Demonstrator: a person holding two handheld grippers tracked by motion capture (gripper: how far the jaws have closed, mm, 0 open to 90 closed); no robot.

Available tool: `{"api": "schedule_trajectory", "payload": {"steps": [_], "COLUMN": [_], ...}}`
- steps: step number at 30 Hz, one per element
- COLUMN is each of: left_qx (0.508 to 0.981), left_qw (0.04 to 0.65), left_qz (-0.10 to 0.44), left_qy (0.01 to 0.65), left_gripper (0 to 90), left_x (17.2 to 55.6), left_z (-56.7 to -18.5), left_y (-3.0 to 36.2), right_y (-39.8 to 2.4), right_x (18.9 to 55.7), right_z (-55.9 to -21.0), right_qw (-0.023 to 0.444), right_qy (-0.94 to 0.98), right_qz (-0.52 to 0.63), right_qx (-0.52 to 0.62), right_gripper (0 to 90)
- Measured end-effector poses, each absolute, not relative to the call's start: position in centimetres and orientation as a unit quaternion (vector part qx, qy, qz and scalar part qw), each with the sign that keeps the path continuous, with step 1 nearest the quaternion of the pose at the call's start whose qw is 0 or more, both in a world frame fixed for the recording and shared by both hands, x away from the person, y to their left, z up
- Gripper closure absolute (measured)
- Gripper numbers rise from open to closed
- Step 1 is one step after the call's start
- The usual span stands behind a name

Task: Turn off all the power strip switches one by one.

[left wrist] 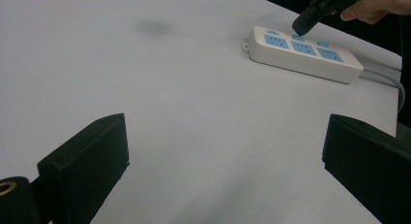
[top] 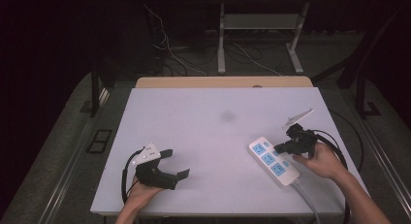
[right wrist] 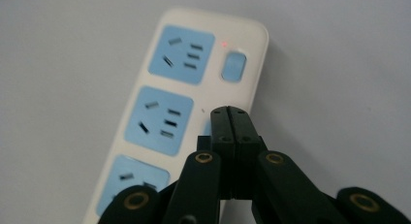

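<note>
Your high view looks forward and down over the table [top: 203,136]. Your left gripper view faces the far strip [left wrist: 303,52]; your right sits close above it.

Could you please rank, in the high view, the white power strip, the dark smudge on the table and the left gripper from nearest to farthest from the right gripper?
1. White power strip with blue sockets: right under the shut right gripper, at the table's right.
2. Dark smudge on the white tabletop: mid-table, toward the far side.
3. Open black left gripper: near-left corner.
</note>
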State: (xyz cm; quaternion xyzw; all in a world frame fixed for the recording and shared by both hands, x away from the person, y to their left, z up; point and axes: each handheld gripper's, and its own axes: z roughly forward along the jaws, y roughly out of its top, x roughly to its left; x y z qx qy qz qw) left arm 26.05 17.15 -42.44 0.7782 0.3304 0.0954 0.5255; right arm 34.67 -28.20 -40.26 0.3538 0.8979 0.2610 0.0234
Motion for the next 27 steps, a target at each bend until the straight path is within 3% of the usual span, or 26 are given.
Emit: {"api": "schedule_trajectory", "payload": {"steps": [27], "left_qx": [0.775], "left_qw": [0.529], "left_qz": [0.096], "left_qy": [0.331], "left_gripper": [1.2], "left_x": [26.0], "left_z": [-42.4], "left_y": [17.3], "right_y": [-27.6], "right_x": [35.4], "right_z": [-36.1], "right_qw": [0.02], "right_qy": [0.9], "right_qz": [0.272], "right_qx": [0.339], "right_gripper": [89.7]}}
